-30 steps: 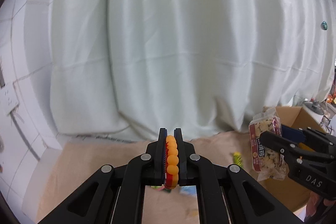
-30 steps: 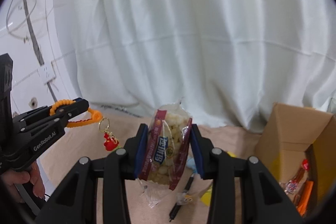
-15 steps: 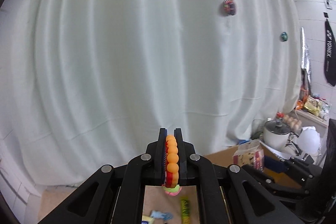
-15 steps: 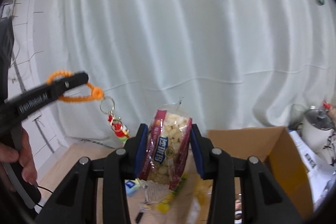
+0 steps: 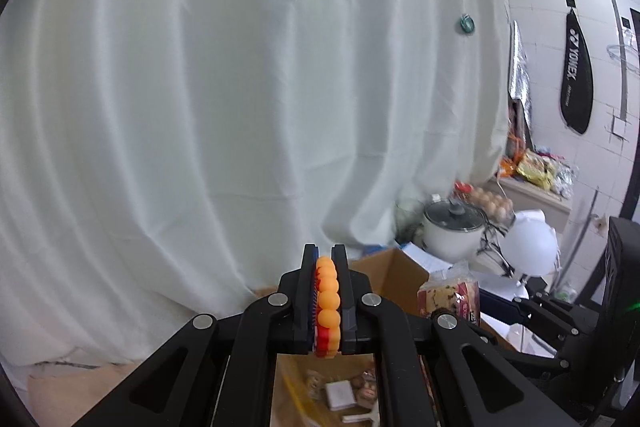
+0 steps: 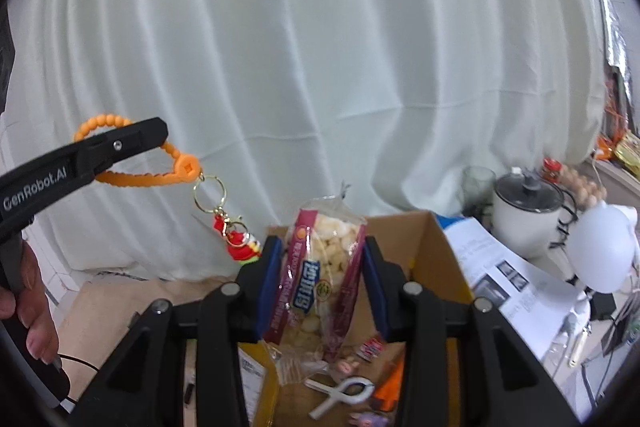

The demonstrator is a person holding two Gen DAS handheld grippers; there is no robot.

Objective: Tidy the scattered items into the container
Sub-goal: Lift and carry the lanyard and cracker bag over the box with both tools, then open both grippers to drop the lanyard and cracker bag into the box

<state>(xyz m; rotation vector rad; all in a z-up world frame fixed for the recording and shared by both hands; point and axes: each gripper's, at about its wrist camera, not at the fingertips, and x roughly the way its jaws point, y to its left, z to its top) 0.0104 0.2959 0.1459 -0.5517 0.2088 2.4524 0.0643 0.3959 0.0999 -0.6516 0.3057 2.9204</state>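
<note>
My left gripper (image 5: 326, 254) is shut on the orange beaded strap (image 5: 328, 293) of a keychain. In the right wrist view that strap (image 6: 140, 179) loops out of the left gripper (image 6: 154, 133), and a red charm (image 6: 239, 243) dangles from its ring. My right gripper (image 6: 320, 247) is shut on a clear snack bag (image 6: 320, 267) of pale puffs, held upright. The snack bag (image 5: 449, 297) also shows at the right of the left wrist view. An open cardboard box (image 6: 438, 259) sits just below and ahead of both grippers, its wall (image 5: 394, 271) behind the left fingertips. Small items lie inside it.
A white clip (image 6: 345, 393) and small packets lie on the box floor. Right of the box are printed papers (image 6: 508, 279), a white rice cooker (image 6: 528, 211), a white globe (image 6: 600, 251) and an egg tray. A white curtain (image 6: 320, 67) hangs behind. A hand (image 6: 32, 307) grips the left handle.
Both grippers have swung right with their loads still held. The box has come from the far right edge to directly under and ahead of them, and the cluttered counter has come into view.
</note>
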